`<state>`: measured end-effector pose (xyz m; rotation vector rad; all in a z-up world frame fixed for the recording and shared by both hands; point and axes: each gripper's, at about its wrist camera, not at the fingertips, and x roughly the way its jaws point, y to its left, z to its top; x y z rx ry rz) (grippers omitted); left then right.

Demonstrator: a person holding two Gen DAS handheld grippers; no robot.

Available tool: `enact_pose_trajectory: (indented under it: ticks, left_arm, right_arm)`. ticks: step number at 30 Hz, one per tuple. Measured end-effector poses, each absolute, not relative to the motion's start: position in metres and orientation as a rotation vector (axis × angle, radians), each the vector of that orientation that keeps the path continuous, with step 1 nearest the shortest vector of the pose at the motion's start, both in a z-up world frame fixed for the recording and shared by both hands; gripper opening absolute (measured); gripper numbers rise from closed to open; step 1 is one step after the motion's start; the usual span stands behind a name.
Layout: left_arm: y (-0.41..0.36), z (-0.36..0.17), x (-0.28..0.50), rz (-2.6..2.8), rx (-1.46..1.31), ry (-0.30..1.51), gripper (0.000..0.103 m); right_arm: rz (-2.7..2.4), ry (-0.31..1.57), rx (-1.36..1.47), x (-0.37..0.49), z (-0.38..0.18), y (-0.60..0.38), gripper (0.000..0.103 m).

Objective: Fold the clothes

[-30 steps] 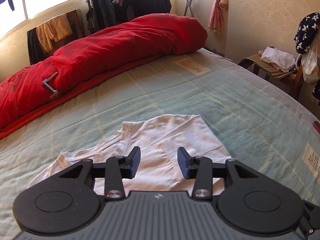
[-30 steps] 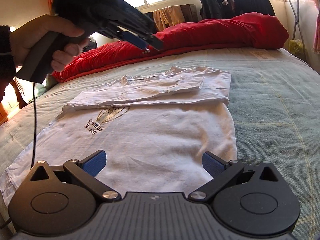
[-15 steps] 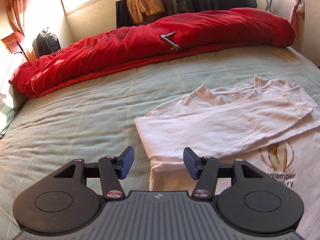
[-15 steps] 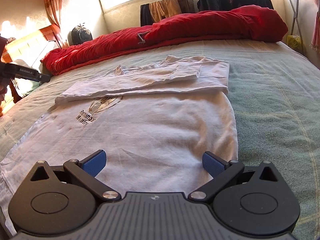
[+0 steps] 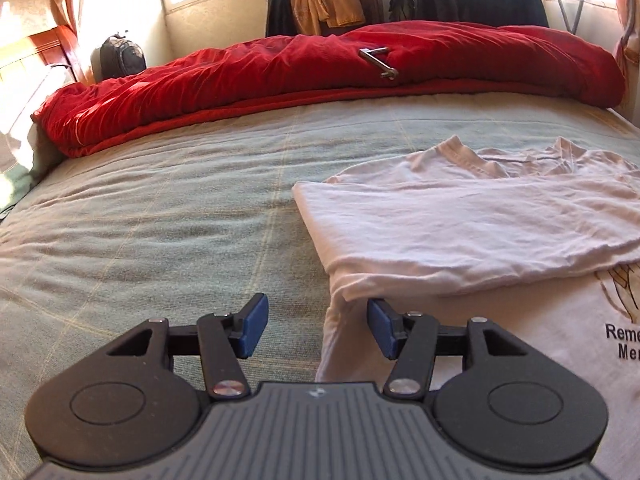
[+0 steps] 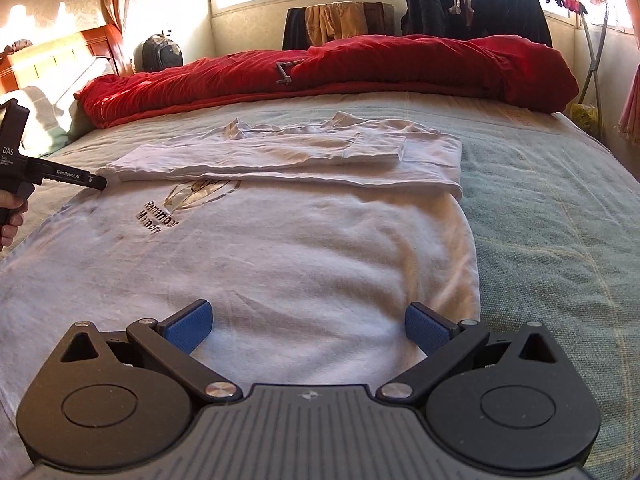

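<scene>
Left wrist view: my left gripper (image 5: 316,326) hangs low over the bed (image 5: 168,216), jaws parted, nothing pinched. The white T-shirt (image 5: 460,236) has its left side edge running between the two blue pads (image 5: 253,324), but neither presses on it. Shirt's top part is folded back on itself, so a doubled band lies across the chest. Print is cut off at the frame edge; I read only "Reme" and "Me" below a line drawing. Red duvet (image 5: 320,72) is bunched along the far edge of the bed, w/ a small metal crank-shaped piece (image 5: 378,62) lying on it. Backpack (image 5: 120,56) sits near the far left corner by the wooden headboard (image 5: 52,52). This cam doesn't show the other gripper.

Right wrist view: right gripper (image 6: 308,326) has jaws spread wide, empty, above the shirt's near hem. Whole shirt (image 6: 280,248) is visible here, lying mid-bed w/ its right edge well in from the bed's right side. Full print reads approx "Remember Memory", sideways and a bit blurred. Left gripper (image 6: 60,176) shows at the frame's left edge, tip just beside the folded band's left end; body is marked "DAS" and "GenRobot.AI", smaller text unreadable. A hand (image 6: 10,216) holds its grip. Dark jackets (image 6: 472,4) hang on a rack (image 6: 596,52) by the window, seen fuller here.
</scene>
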<state>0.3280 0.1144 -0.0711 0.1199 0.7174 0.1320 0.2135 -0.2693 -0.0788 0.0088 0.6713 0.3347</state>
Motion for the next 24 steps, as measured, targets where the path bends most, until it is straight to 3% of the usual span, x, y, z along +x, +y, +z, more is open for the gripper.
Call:
enact_pose_trajectory:
  ticks: [5, 11, 16, 24]
  left_arm:
    - [0.131, -0.074, 0.322, 0.171, 0.040, 0.708, 0.062]
    - [0.126, -0.046, 0.313, 0.155, 0.031, 0.652, 0.059]
    - [0.127, -0.025, 0.330, -0.049, -0.233, 0.610, 0.059]
    - [0.140, -0.077, 0.347, -0.041, -0.420, 0.751, 0.049]
  right_arm:
    - [0.337, 0.670, 0.014, 0.214, -0.078, -0.270, 0.103]
    - [0.337, 0.670, 0.013, 0.214, -0.078, -0.270, 0.103]
    - [0.335, 0.669, 0.008, 0.213, -0.079, -0.269, 0.103]
    - [0.341, 0.674, 0.017, 0.213, -0.077, -0.271, 0.103]
